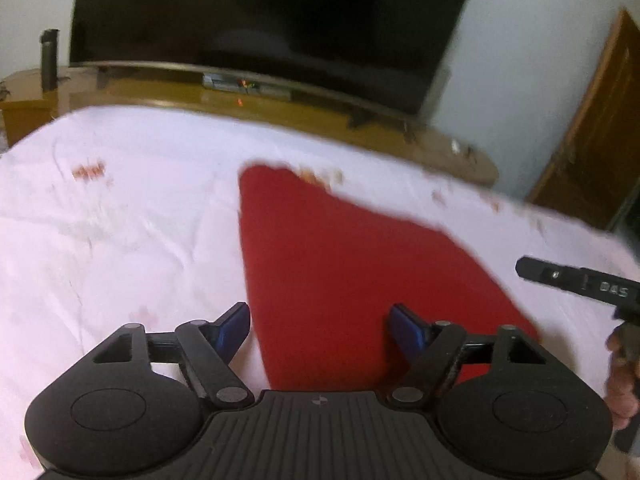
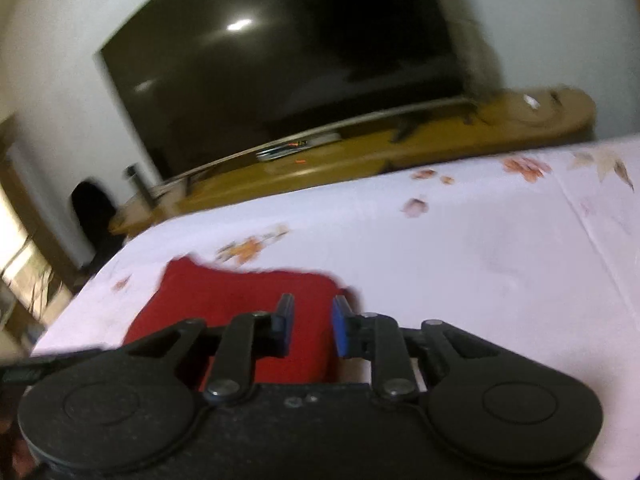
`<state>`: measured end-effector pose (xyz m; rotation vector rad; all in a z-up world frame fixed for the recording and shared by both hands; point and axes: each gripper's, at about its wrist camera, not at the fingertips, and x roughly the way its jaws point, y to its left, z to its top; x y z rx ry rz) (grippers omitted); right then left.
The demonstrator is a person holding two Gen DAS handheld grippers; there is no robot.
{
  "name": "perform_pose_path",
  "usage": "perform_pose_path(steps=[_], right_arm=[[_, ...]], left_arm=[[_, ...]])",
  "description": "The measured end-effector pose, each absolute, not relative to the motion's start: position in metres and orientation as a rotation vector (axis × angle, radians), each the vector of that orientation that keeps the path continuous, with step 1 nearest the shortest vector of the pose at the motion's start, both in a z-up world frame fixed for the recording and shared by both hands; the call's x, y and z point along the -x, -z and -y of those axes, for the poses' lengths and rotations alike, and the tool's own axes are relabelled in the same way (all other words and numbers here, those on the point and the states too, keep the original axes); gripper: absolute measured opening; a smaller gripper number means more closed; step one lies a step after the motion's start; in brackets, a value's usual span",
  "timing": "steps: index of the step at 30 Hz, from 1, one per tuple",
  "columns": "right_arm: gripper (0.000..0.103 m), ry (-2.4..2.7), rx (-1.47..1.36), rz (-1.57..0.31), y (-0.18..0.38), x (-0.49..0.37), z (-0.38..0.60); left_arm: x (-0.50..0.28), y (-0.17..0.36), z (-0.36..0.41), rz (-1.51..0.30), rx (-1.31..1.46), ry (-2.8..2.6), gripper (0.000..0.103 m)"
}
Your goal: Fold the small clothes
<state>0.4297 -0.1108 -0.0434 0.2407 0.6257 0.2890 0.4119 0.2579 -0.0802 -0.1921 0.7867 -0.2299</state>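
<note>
While the red cloth lies flat on the white sheet printed with orange leaves, both grippers hang over its near part without holding it. Seen from the left wrist, the left gripper has its jaws spread wide, one blue pad over the cloth's left edge and the other over the red surface, with nothing pinched between them. The cloth stretches away from this gripper towards the far side of the sheet, narrowing to a blurred corner. At the right edge of that view part of the right gripper's black body shows, with a hand below it.

Seen from the right wrist, the right gripper has its jaws only a little apart; red cloth shows through the gap behind them, and the pads do not press on anything. Here the cloth sits ahead and to the left of the gripper, its right edge just past the right pad.

Beyond the sheet stands a wooden cabinet carrying a large dark television, and a brown door shows at the right. Both views are blurred.
</note>
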Motion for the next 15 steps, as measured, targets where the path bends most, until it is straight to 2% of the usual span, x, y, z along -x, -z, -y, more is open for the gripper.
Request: perform_pose_path(steps=[5,11,12,13,14,15], right_arm=[[0.025,-0.282,-0.032,-0.746,0.072,-0.406,0.080],[0.032,-0.262,-0.127,-0.699,0.047,-0.358,0.100],[0.038,-0.271,-0.133,-0.694,0.041,-0.345,0.104],[0.048,-0.282,-0.138,-0.685,0.036,-0.329,0.106],[0.053,-0.290,-0.143,-0.682,0.031,-0.319,0.109],[0.060,-0.300,-0.149,-0.684,0.027,-0.308,0.110]], left_arm=[[-0.393,0.094,-0.252,-0.815,0.236,0.218,0.076],[-0.327,0.093,-0.259,-0.827,0.226,0.183,0.077],[-0.311,0.087,-0.258,-0.814,0.225,0.176,0.077],[-0.294,0.079,-0.257,-0.797,0.223,0.172,0.077],[-0.276,0.070,-0.254,-0.775,0.219,0.172,0.077],[-0.265,0.062,-0.253,-0.759,0.212,0.171,0.085]])
